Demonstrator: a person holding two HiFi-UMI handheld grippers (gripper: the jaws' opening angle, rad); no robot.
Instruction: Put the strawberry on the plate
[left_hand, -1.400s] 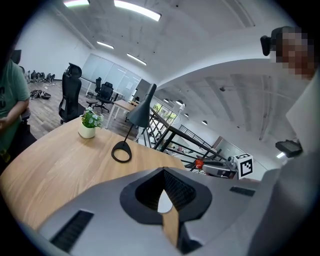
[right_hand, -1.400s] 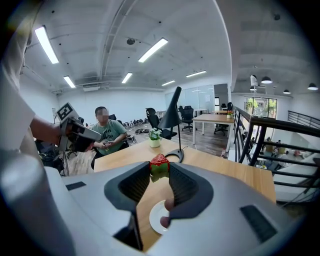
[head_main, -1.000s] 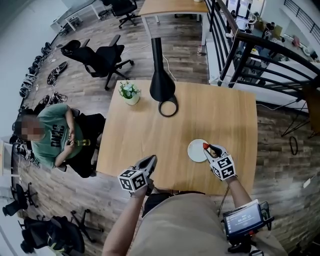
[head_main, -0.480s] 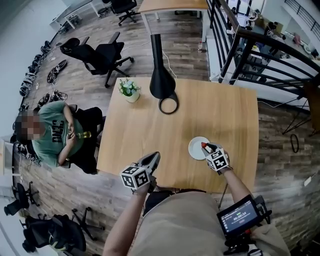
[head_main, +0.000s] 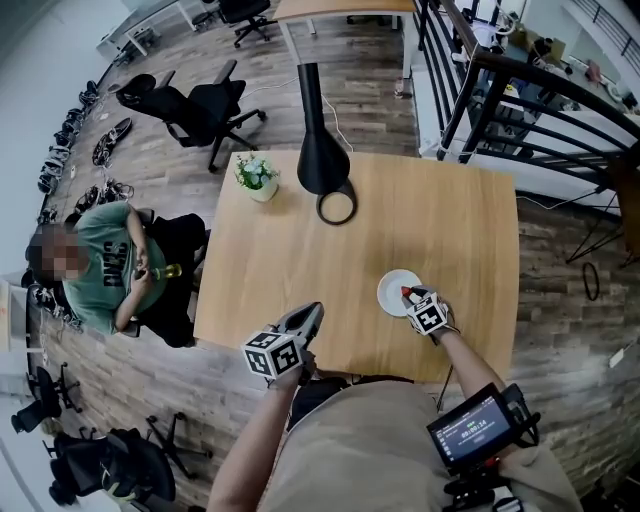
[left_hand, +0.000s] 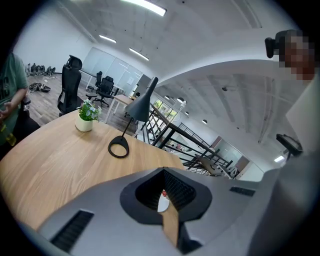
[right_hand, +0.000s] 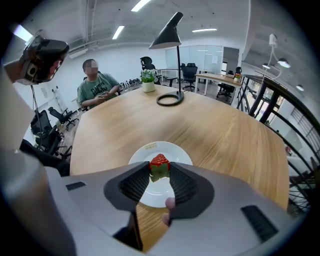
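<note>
1. The right gripper (head_main: 411, 297) is clenched on the strawberry (right_hand: 159, 162). Its jaws press the fruit from both sides, with the red tip pointing away from the gripper's camera and the green leaves toward it.
2. The strawberry is held directly over the white plate (right_hand: 176, 153), near its middle as the right gripper view shows it. Whether the fruit touches the plate cannot be told.
3. The plate sits on the wooden table (head_main: 420, 220), in the right part and close to the near edge.
4. The left gripper (head_main: 308, 318) has its jaws closed together with nothing between them. It hovers over the table's near edge, well to the left of the plate, and points across the tabletop.
5. At the far side of the table stands a black desk lamp (head_main: 322, 160) with a ring-shaped base. Just to its left is a small potted plant (head_main: 257, 182) in a white pot.
6. A person (head_main: 112, 268) in a green shirt sits beside the table's left edge. A black office chair (head_main: 200, 115) stands on the wooden floor beyond.
</note>
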